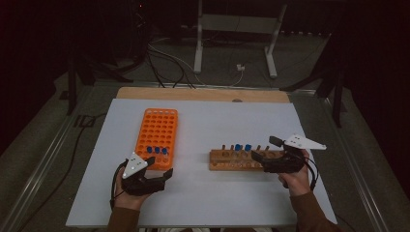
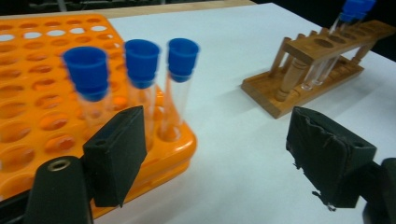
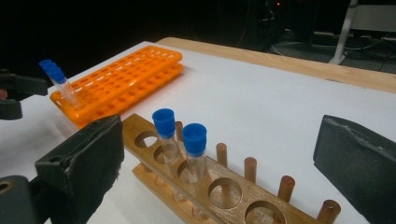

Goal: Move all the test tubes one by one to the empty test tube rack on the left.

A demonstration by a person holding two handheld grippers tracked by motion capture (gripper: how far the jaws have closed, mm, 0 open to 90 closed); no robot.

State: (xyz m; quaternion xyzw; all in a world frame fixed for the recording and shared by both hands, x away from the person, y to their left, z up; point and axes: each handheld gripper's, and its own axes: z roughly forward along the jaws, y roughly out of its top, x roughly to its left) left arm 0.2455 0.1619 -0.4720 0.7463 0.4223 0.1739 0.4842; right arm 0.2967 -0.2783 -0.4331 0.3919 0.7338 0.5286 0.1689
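Observation:
An orange tube rack (image 1: 155,126) lies left of centre on the white mat, with three blue-capped tubes (image 1: 157,150) in its near row. My left gripper (image 1: 162,169) sits just beyond the rack's near right corner, open, nothing between its jaws. In the left gripper view the three tubes (image 2: 140,60) stand upright just past the left jaw of that gripper (image 2: 222,154). A wooden rack (image 1: 237,159) holds two blue-capped tubes (image 1: 242,148). My right gripper (image 1: 265,148) hovers open at the rack's right end. The two tubes (image 3: 180,130) stand between and ahead of its wide jaws (image 3: 222,163).
The white mat (image 1: 208,121) covers a wooden table, whose far edge (image 1: 203,93) shows behind it. Beyond stand table legs and loose cables on the floor (image 1: 203,58). Several holes of the wooden rack (image 3: 224,192) and most of the orange rack (image 2: 37,93) hold nothing.

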